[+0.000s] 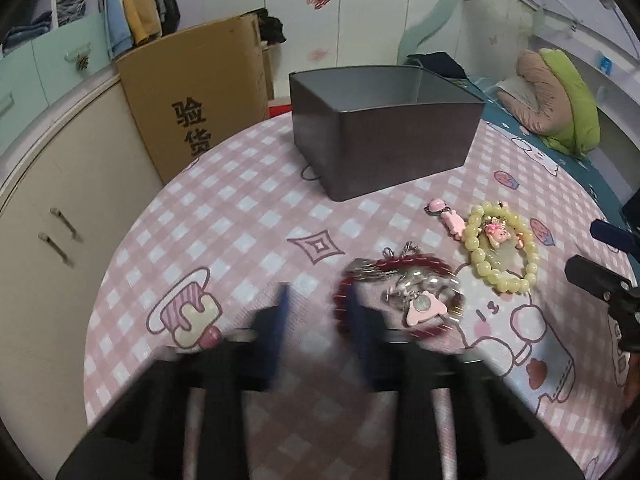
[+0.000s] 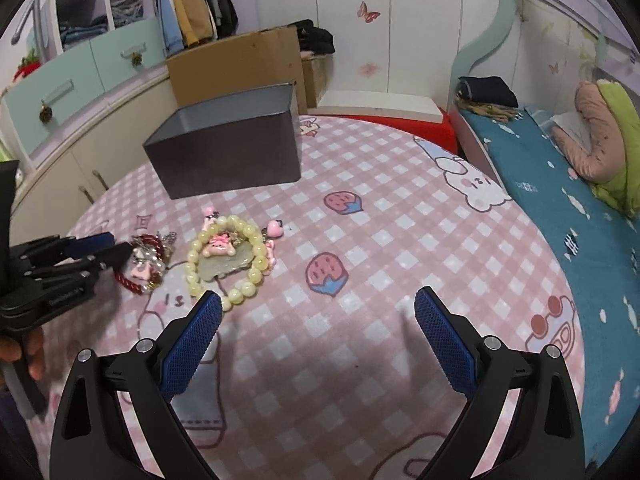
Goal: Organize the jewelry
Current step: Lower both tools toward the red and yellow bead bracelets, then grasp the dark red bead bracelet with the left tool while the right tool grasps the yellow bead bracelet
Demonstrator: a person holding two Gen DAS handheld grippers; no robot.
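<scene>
Jewelry lies in a loose cluster on the pink checked tablecloth [image 1: 240, 216], in front of the dark open-topped box [image 1: 384, 148] and toward its right corner. Nearest that corner are small pink charms [image 1: 438, 205]. Just past them, further from the box, is a pale yellow-green bead bracelet [image 1: 471, 240] with a pink bear charm [image 1: 496, 234] lying inside its ring. A red cord bracelet [image 1: 420, 266] hung with silvery trinkets and a pink pendant lies further out from the box still, almost touching the bead bracelet.

The left gripper [image 1: 318, 304] is at the red cord bracelet's edge, on the side away from the bead bracelet. Its fingers are smeared by blur in its own view, its jaws are drawn together, and I cannot tell whether the cord is pinched between them. From the right wrist view its tip [image 2: 116, 250] meets the red cord bracelet, and part of a hand [image 2: 24, 352] shows beneath it.

The right gripper [image 2: 318, 308] hangs over bare cloth, further from the box than the bead bracelet, with its jaws wide apart and nothing between them; its left pad sits just beside the beads
</scene>
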